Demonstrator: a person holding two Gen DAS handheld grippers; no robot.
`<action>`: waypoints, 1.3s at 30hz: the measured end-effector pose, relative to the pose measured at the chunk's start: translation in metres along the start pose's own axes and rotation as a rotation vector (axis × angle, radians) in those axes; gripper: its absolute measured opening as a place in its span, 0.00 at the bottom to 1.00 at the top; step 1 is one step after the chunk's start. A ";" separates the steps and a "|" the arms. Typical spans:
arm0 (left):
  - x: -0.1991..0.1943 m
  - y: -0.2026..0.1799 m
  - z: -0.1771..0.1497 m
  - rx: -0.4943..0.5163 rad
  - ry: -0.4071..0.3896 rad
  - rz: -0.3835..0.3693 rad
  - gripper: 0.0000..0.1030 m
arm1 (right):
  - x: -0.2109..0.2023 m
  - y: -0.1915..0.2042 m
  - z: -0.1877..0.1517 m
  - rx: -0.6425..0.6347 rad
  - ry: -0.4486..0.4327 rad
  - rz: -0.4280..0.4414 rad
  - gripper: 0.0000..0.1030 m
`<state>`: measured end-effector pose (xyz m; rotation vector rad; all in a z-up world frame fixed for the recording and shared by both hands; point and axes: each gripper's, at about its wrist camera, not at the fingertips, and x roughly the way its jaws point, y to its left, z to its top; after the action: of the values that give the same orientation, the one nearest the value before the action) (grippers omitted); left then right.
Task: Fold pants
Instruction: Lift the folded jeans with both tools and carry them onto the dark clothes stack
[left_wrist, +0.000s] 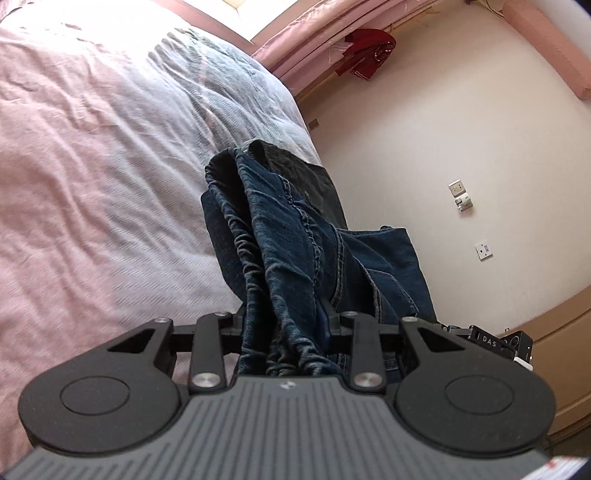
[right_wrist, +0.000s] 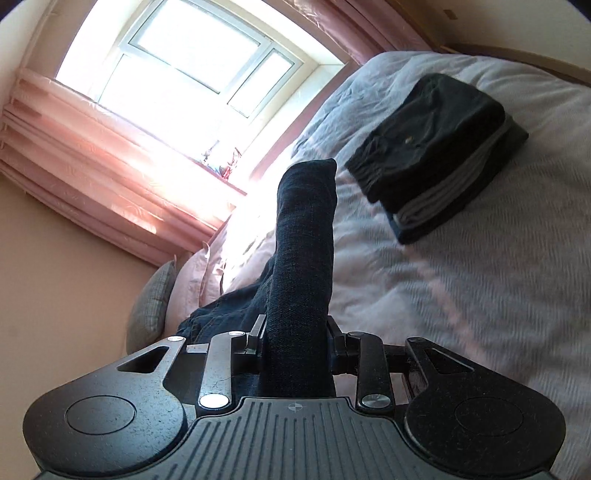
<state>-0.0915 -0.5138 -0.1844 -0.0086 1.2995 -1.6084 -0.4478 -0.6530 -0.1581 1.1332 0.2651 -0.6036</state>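
Dark blue denim pants hang bunched from my left gripper, which is shut on the gathered elastic waistband above the bed. In the right wrist view my right gripper is shut on another part of the same pants, a thick folded band of denim that stands up in front of the camera. More of the denim trails off to the lower left there. The fingertips of both grippers are hidden by cloth.
A stack of folded dark and grey clothes lies on the pale pink and white bedspread. Pillows rest by the window with pink curtains. A white wall with sockets and a wooden unit stand beside the bed.
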 end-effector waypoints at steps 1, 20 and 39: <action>0.017 -0.011 0.006 -0.005 -0.013 0.008 0.27 | 0.003 -0.010 0.026 -0.011 0.008 0.010 0.26; 0.286 -0.131 0.173 0.026 -0.191 0.060 0.27 | 0.096 -0.144 0.370 -0.132 0.001 0.115 0.26; 0.387 -0.051 0.170 0.009 -0.113 0.225 0.31 | 0.195 -0.233 0.353 -0.076 0.051 -0.119 0.40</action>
<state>-0.2156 -0.9074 -0.2887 0.0503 1.1636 -1.4017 -0.4587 -1.1005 -0.2867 1.0660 0.3985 -0.6644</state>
